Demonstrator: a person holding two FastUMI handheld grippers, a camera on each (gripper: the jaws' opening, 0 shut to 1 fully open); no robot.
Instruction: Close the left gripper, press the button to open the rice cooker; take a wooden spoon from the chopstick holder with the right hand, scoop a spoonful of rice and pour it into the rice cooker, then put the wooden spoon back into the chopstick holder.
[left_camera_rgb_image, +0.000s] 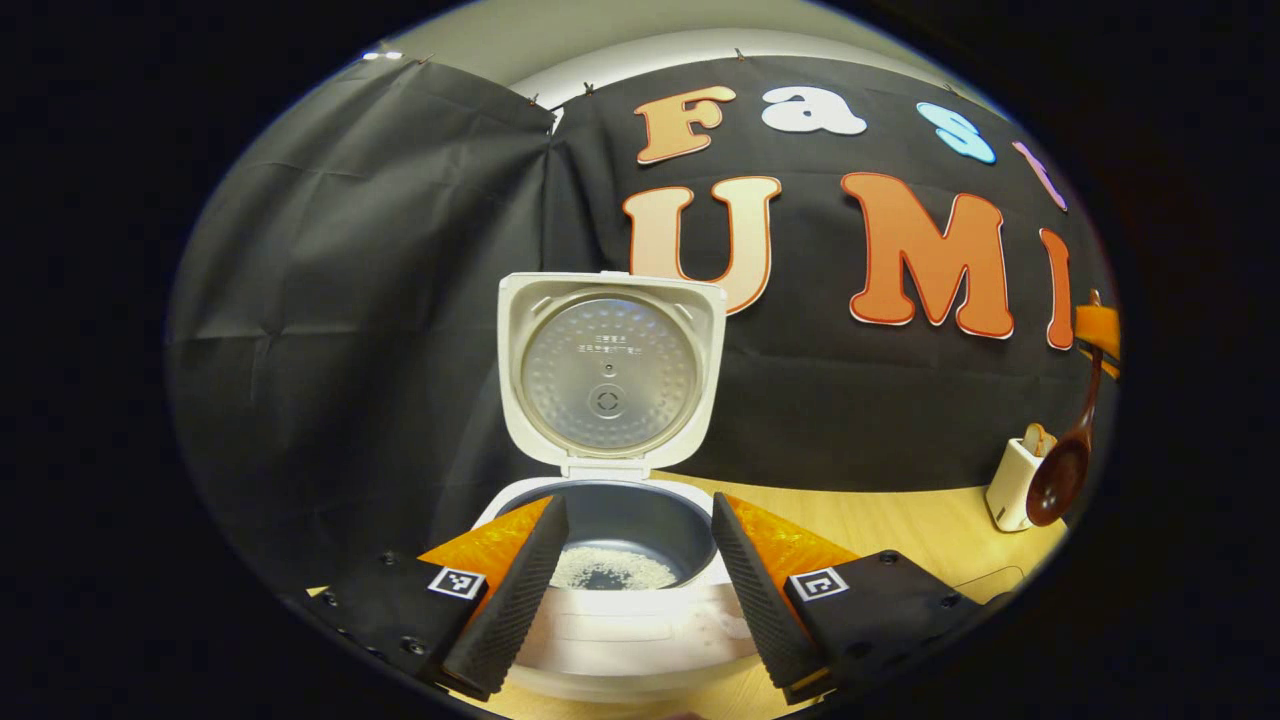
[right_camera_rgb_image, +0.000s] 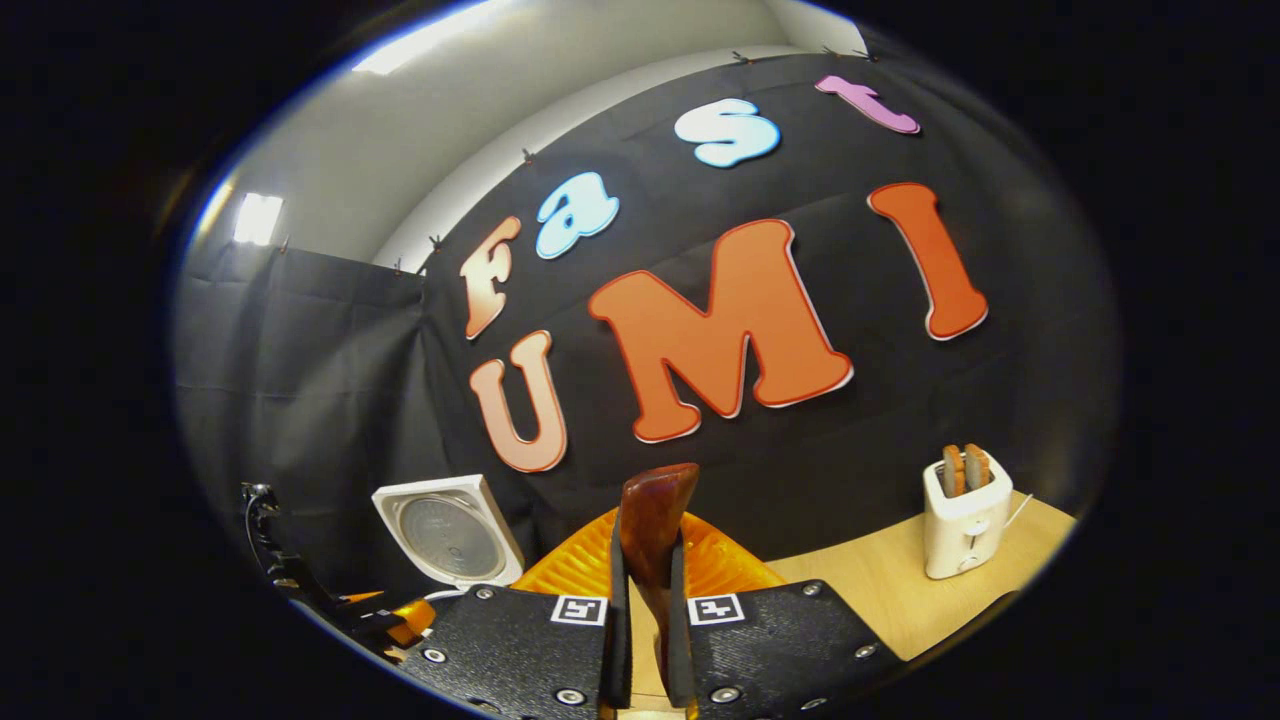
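Cooker (left_camera_rgb_image: 620, 560) lid (left_camera_rgb_image: 610, 370) up at 12, rice in pot: pour seemingly done. Left gripper (left_camera_rgb_image: 632, 580) wide, idle before pot. Right gripper (right_camera_rgb_image: 640, 640) clamps spoon (left_camera_rgb_image: 1065, 460) handle, bowl hanging at 3 beside toaster (right_camera_rgb_image: 962, 525), likely bound for holder.

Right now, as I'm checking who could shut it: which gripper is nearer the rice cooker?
Left. The left gripper hangs open right over the rice cooker. The right gripper, holding the wooden spoon, is off to its side.
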